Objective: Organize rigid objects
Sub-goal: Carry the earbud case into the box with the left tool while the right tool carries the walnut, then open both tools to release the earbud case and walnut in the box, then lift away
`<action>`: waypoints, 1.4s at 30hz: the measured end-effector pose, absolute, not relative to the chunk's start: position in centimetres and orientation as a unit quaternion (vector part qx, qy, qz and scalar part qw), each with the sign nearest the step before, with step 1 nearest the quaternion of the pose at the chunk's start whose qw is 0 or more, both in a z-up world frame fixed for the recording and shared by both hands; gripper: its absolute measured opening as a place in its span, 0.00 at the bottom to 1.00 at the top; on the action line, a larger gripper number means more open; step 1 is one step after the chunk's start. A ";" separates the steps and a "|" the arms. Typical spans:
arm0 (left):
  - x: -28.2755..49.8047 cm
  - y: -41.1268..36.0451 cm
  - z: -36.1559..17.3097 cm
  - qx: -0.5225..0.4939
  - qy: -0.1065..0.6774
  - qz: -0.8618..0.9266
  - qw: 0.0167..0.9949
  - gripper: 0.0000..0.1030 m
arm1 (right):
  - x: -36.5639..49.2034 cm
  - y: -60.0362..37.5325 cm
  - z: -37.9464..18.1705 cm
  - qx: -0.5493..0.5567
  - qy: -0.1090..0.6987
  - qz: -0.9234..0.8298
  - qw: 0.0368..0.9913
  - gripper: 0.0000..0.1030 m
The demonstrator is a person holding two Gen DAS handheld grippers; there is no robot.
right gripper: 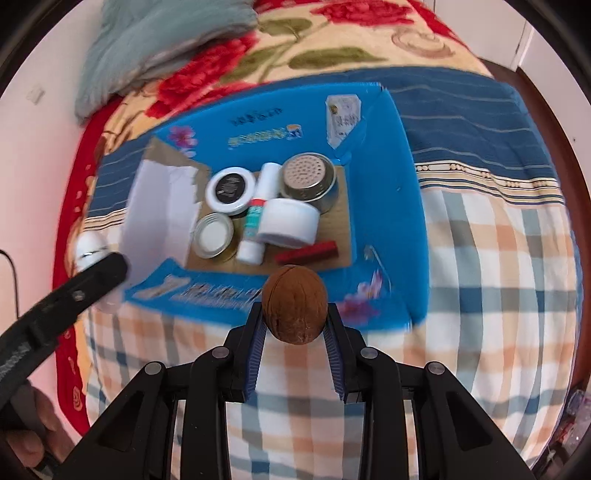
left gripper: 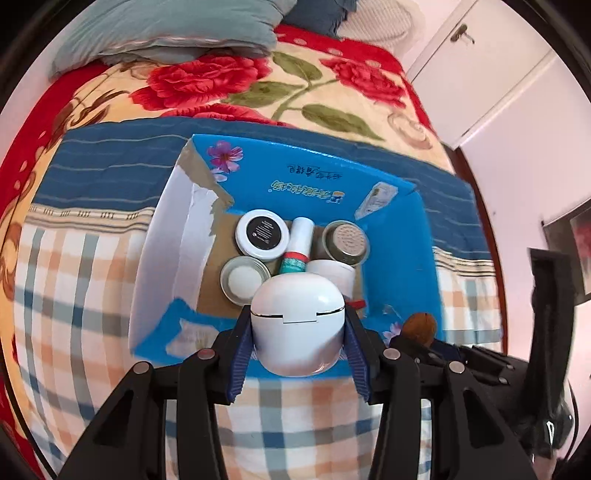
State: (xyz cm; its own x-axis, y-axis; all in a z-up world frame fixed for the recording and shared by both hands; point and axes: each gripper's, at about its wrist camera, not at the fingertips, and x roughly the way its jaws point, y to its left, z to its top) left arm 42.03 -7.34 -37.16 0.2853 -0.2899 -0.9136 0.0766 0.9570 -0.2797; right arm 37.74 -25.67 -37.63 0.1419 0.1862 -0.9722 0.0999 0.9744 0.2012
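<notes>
Bed covered with a checked sheet (left gripper: 74, 295) fills both views, and on it lies a blue cardboard box (left gripper: 399, 229) with its flaps folded open. The left gripper (left gripper: 297, 332) is pinching a white egg-shaped case (left gripper: 297, 325) between its two blue ribbed pads (left gripper: 240, 354); the case has a thin seam around its middle and hangs above the near flap of the box. The right gripper (right gripper: 294, 314) is pinching a brown walnut (right gripper: 294, 304) in the same way, also above the near edge of the box. In the left wrist view the walnut (left gripper: 419, 325) shows just to the right of the white case.

Inside the box, on its brown cardboard floor, several things stand close together: a white jar with a black lid (right gripper: 229, 191), a glass jar with a white top (right gripper: 215, 236), a slim white tube with a green label and a red band (right gripper: 258, 214), a metal tin with a perforated top (right gripper: 308, 181), a round white container (right gripper: 288, 223) that leans on the tube, and a red flat bar (right gripper: 308, 253) near the front.

A grey-blue pillow (left gripper: 166, 33) lies at the far end of the bed on a blanket with red roses (left gripper: 207, 81). A white cabinet door (left gripper: 480, 66) stands at the right of the left wrist view.
</notes>
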 end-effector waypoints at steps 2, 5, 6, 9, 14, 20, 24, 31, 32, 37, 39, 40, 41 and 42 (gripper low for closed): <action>43.2 -7.4 -38.3 -0.075 0.597 -0.115 0.790 0.42 | 39.2 -25.6 -39.4 0.104 0.667 0.022 0.737 0.32; 44.8 -7.0 -40.6 -0.051 0.619 -0.105 0.776 0.42 | 41.2 -25.4 -41.9 0.087 0.683 0.008 0.725 0.32; 45.3 -6.6 -41.7 -0.045 0.631 -0.097 0.768 0.42 | 41.5 -25.2 -42.6 0.083 0.688 0.007 0.721 0.32; 46.2 -5.9 -44.0 -0.030 0.653 -0.087 0.752 0.42 | 42.3 -24.9 -44.5 0.076 0.701 -0.002 0.709 0.32; 46.7 -6.4 -46.5 0.024 0.676 -0.089 0.731 0.42 | 42.9 -24.5 -46.5 0.067 0.712 -0.007 0.699 0.32; 46.9 -7.2 -50.5 0.071 0.723 -0.080 0.683 0.42 | 43.2 -23.3 -48.5 0.031 0.727 -0.010 0.685 0.33; 46.7 -6.9 -51.8 0.056 0.736 -0.075 0.670 0.42 | 43.6 -23.6 -49.6 0.037 0.740 -0.020 0.672 0.33; 46.4 -7.0 -51.2 0.048 0.732 -0.071 0.676 0.42 | 44.0 -24.5 -50.8 0.047 0.747 -0.034 0.663 0.33; 46.4 -6.9 -51.1 0.046 0.731 -0.070 0.677 0.42 | 44.1 -24.5 -50.9 0.047 0.748 -0.035 0.662 0.33; 46.1 -6.9 -49.2 0.036 0.712 -0.067 0.698 0.60 | 45.0 -24.5 -50.4 0.025 0.742 -0.041 0.668 0.68; 46.0 -6.9 -48.5 0.029 0.703 -0.069 0.707 0.84 | 45.2 -24.0 -49.6 0.010 0.729 -0.040 0.683 0.69; 46.0 -6.9 -48.2 0.030 0.698 -0.065 0.712 0.88 | 45.3 -23.9 -49.3 0.008 0.727 -0.040 0.686 0.69; 46.0 -6.9 -47.9 0.030 0.696 -0.063 0.715 0.92 | 45.3 -23.9 -48.9 0.005 0.725 -0.042 0.688 0.69; 46.0 -6.8 -47.7 0.027 0.693 -0.062 0.718 0.94 | 45.4 -23.9 -48.7 0.005 0.723 -0.043 0.689 0.71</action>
